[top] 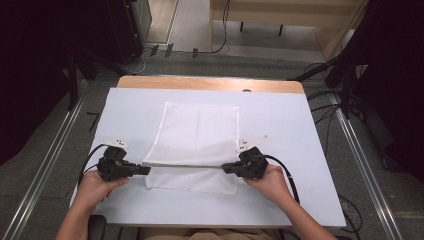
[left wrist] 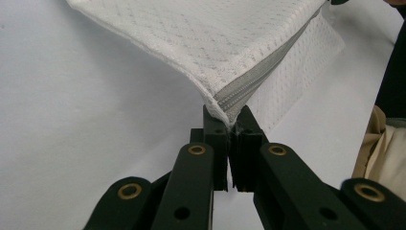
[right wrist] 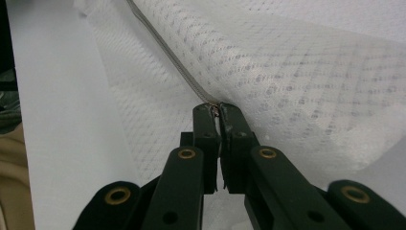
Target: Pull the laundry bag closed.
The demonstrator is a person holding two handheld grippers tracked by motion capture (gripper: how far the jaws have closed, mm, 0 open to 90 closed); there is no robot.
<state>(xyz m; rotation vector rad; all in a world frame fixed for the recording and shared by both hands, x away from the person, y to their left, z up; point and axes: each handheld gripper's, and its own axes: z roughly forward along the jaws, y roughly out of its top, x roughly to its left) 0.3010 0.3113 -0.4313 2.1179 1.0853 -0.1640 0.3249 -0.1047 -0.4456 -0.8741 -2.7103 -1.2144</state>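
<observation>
1. On the white table, a white mesh zipper bag lay, its near zipper edge lifted.
2. Left gripper pinched the bag's left zipper end.
3. Right gripper pinched the right end.

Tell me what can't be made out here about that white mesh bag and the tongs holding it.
- Mesh bag, high view: contents, if any; the weave hides them.
- Zipper, right gripper view: the pull, pinched inside the right tongs.
- Left tongs, left gripper view: the bag corner they grip, covered by the jaws.

No legible text, label, brand, number or sign anywhere.
</observation>
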